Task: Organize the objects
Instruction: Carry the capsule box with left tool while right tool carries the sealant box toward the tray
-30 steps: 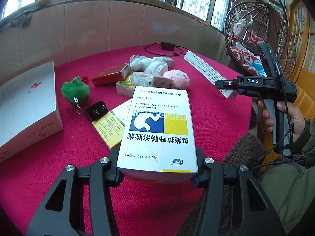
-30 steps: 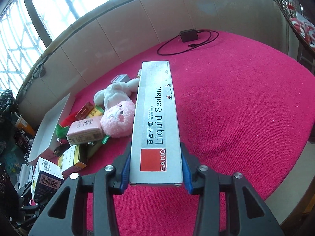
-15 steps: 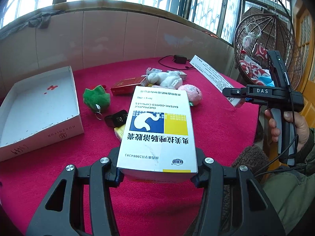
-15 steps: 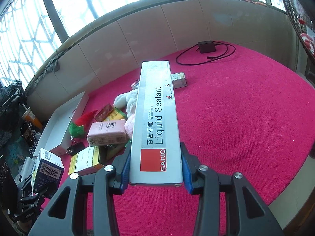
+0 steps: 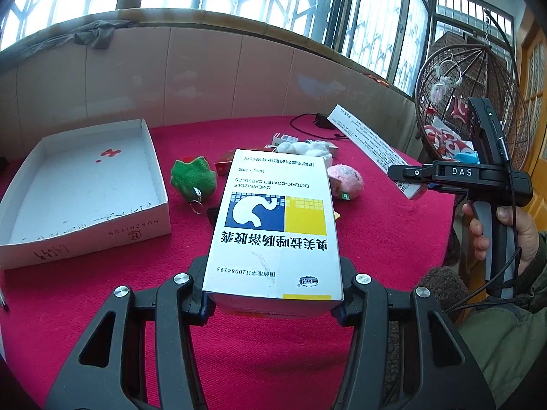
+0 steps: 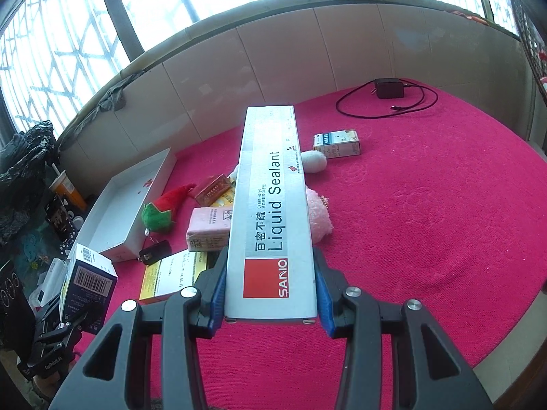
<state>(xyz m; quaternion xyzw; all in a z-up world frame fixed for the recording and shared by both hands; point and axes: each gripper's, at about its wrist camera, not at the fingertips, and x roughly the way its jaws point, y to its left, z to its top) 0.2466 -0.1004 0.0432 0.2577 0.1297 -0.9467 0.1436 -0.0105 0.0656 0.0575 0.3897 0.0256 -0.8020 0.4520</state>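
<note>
My left gripper (image 5: 273,302) is shut on a white omeprazole capsule box (image 5: 275,225) with a blue and yellow panel, held above the red tablecloth. My right gripper (image 6: 270,299) is shut on a long grey liquid sealant box (image 6: 270,205), also held in the air; that box shows in the left wrist view (image 5: 369,147) too. An open white cardboard tray (image 5: 44,235) lies at the left, seen also in the right wrist view (image 6: 112,218). Loose items sit between: a green plush (image 5: 193,179), a pink plush (image 5: 345,181), a white plush (image 5: 307,147).
A pink box (image 6: 208,229), a yellow box (image 6: 171,276), a black plug (image 6: 155,253), a small white medicine box (image 6: 336,143) and a black charger with cable (image 6: 389,89) lie on the round table (image 6: 427,239). A wicker hanging chair (image 5: 478,102) stands to the right.
Both grippers have risen and drawn back with their boxes still held. The left view has tilted up, so the white tray and the windows show more.
</note>
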